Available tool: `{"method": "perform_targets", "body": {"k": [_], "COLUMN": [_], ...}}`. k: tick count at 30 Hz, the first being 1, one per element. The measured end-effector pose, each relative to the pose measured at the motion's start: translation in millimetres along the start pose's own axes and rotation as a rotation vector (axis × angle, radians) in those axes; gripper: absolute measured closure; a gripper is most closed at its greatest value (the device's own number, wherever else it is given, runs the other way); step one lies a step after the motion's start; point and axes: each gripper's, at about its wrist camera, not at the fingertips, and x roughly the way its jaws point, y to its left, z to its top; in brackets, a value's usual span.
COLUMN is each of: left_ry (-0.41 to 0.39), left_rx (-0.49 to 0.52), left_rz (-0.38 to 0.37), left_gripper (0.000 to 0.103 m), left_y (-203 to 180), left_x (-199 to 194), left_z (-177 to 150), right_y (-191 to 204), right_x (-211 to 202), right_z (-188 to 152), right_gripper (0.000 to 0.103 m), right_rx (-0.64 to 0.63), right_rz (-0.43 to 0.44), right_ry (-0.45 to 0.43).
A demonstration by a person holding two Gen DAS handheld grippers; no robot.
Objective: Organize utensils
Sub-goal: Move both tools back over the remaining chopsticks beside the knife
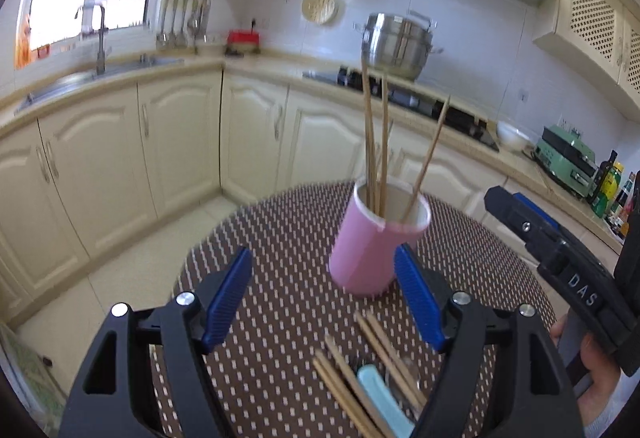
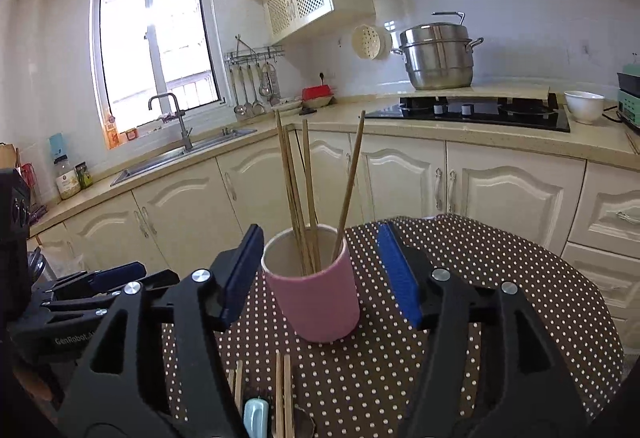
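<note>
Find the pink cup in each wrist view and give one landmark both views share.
Left wrist view: the pink cup stands right of centre on the dotted tablecloth, chopsticks upright inside, beside the right-hand blue pad.
Right wrist view: the pink cup stands at centre, between the two open blue pads.
Shared landmark: the steel steamer pot on the counter by the stove.

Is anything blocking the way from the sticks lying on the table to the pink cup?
Nothing visible. The loose chopsticks lie just in front of the pink cup, with only bare tablecloth between them.
</note>
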Motion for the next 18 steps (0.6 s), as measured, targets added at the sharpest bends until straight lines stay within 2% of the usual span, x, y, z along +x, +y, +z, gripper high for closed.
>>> {"method": "perform_targets", "body": {"k": [7, 11, 14, 18], "left_ry": [0.218, 0.333, 0.365, 0.376], "left_rx": [0.008, -0.027, -0.020, 0.055], "left_rz": [0.033, 0.011, 0.027, 0.094], "left_gripper": [0.031, 0.031, 0.031, 0.031], "left_y": [10.0, 12.6, 9.9, -2.2], "left_x": [14.5, 24.4, 29.9, 32.8], "left_z": [-53.6, -81.2, -89.7, -99.0], "right_y": [-1.4, -0.7, -0.1, -1.2], "right_x": [-7.7, -11.8, -16.4, -20.6], "right_z": [-39.7, -59.3, -70.7, -78.0], "right_gripper": [0.040, 0.039, 0.039, 0.038], "right_rx": [-0.036, -0.038, -0.035, -0.028], "right_rz": [-0.014, -0.001, 0.008, 0.014], "right_ry": [0.157, 0.218, 0.244, 0.263]}}
